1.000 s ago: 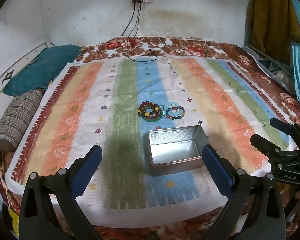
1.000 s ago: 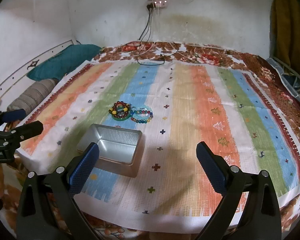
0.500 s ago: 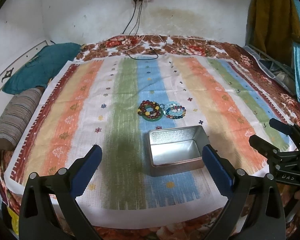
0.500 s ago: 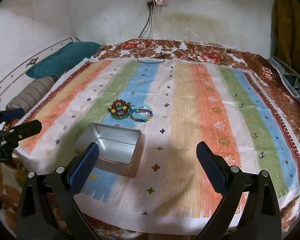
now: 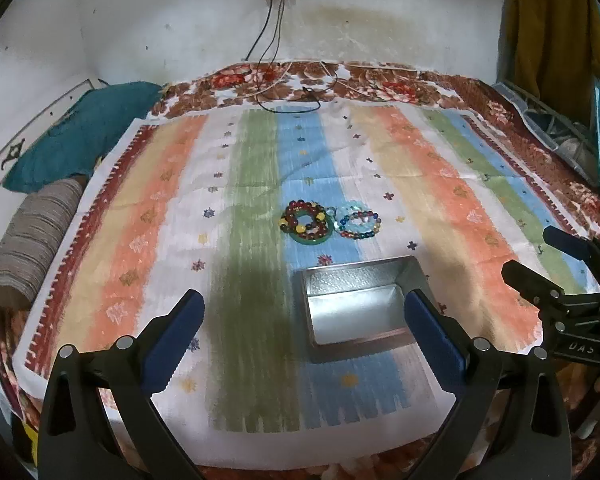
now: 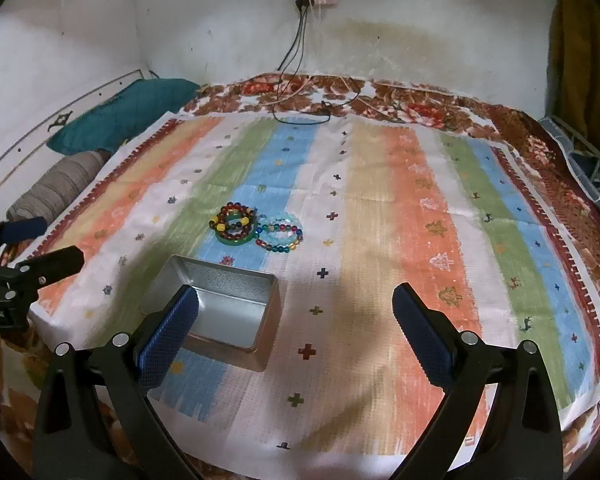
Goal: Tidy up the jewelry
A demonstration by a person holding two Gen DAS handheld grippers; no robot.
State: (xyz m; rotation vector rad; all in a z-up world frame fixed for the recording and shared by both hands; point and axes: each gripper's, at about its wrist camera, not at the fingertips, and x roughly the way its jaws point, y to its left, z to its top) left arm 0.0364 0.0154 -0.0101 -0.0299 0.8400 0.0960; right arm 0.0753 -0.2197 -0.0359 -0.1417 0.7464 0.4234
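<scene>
Two beaded bracelet piles, dark red-and-yellow over a green bangle [image 5: 307, 223] and pale blue [image 5: 358, 223], lie touching beyond my empty rectangular metal tin [image 5: 358, 310], so either wide-spread, empty gripper [image 5: 302, 334] [image 6: 296, 330] may snag both

My left gripper [image 5: 304, 320] hangs over the near edge of the cloth [image 5: 432, 176], with the tin [image 5: 356, 308] just ahead and right of centre and my right gripper [image 6: 296, 316] further right. Beyond the tin lie two bracelet piles [image 5: 307, 222] [image 5: 359, 224], side by side and, as far as I can tell, touching. Two pillows [image 5: 36, 236] sit off the cloth's left edge.
</scene>
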